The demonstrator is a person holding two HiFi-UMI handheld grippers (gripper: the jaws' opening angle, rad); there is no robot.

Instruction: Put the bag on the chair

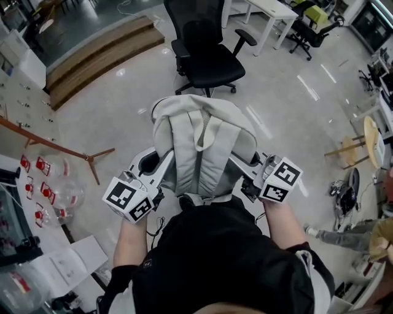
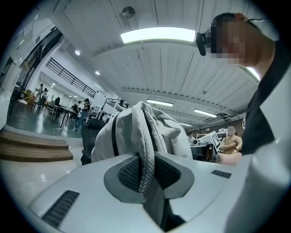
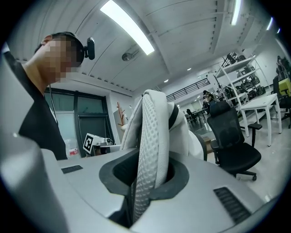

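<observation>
The glossy pale floor point(image 1: 288, 116) catches the glare of long light strips point(image 2: 157, 34) set in a white panelled ceiling point(image 2: 182, 73). Low wooden steps point(image 1: 98, 58) rise at the far left. A white table point(image 1: 270, 12) stands beyond, and open shelving point(image 3: 239, 73) lines one wall.

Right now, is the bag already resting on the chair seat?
No, the bag hangs between the left gripper and right gripper, with floor showing between it and the chair.
</observation>
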